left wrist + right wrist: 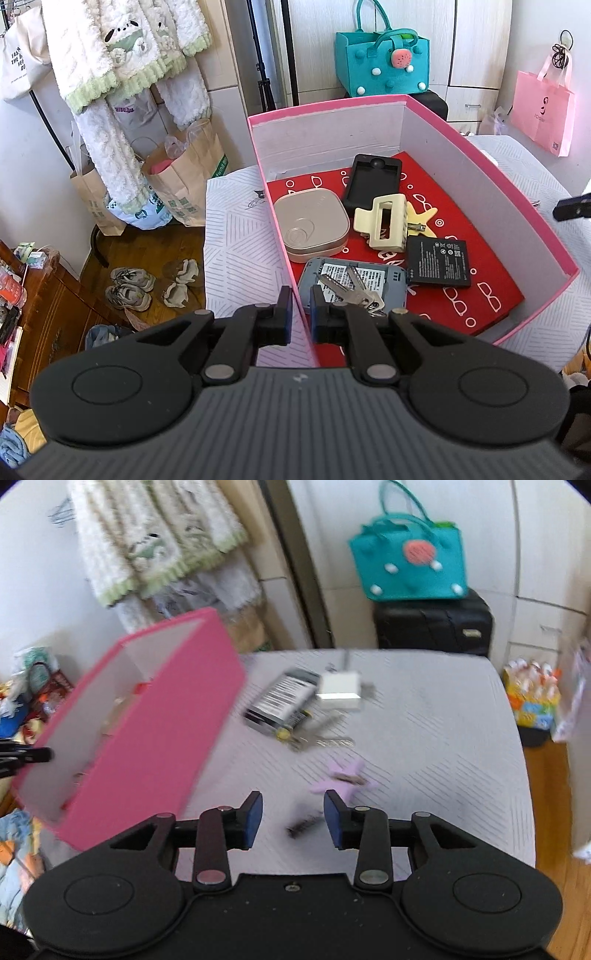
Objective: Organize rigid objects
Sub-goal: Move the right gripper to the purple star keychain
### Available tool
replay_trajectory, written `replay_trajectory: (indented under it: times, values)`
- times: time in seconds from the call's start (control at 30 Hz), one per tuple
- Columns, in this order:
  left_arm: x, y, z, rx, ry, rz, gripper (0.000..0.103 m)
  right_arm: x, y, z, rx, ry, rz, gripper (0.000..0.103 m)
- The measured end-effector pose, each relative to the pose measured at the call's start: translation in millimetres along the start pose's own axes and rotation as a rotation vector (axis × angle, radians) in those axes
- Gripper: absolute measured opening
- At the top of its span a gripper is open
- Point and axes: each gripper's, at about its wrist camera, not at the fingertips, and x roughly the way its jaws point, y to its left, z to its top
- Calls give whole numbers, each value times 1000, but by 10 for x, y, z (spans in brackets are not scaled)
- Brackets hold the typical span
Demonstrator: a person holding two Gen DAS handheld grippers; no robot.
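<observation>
**Op:** The table (424, 738), under a pale striped cover, carries everything. The pink box (491, 192) sits at its left side, open top, white inside walls, red patterned lining on the floor.

**Obs:** Where do I find your left gripper?

**Op:** My left gripper (301, 314) is at the box's near-left wall. The jaws are pinching that wall, one pad outside, one inside.

**Obs:** Contents, biggest first?

**Op:** Black phone case (371, 181) toward the far wall. Beige rounded square case (312, 225) against the left wall. Grey device back (354, 284) at the near end, with keys (351, 291) lying on it. Cream hair claw (382, 221) in the middle, partly over a yellow star clip (424, 218). Black battery (439, 260) just right of the claw.

**Obs:** And the right side?

**Op:** My right gripper (293, 819) hangs over the near edge of the table, outside the box. The jaws are spread, nothing between the pads. That view is motion-blurred.

**Obs:** What is still out on the table?

**Op:** Toward the middle, a silver-and-black labelled block (282, 701), touching a white adapter (340, 690) on its right. Nearer, a second set of keys (317, 740). Then a lilac star clip (343, 779) just beyond my right pad. Smallest, a dark clip-like piece (303, 825) on the cloth below the open jaws; I cannot tell what it is through the blur.
</observation>
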Motion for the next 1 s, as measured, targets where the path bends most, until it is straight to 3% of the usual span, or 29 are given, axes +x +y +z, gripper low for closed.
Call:
replay_trajectory:
  times: [0.13, 0.5, 0.7, 1.0]
  values:
    - [6, 0, -1, 0, 1, 0, 8, 166, -55, -12, -28, 16, -51, 47]
    - [8, 19, -10, -9, 6, 3, 8, 475, -70, 77, -95, 14, -83, 59]
    - [11, 22, -11, -11, 10, 7, 8, 547, 37, 79, -169, -6, -143, 59]
    - [10, 19, -10, -13, 10, 6, 8, 539, 22, 50, -168, -31, -138, 62]
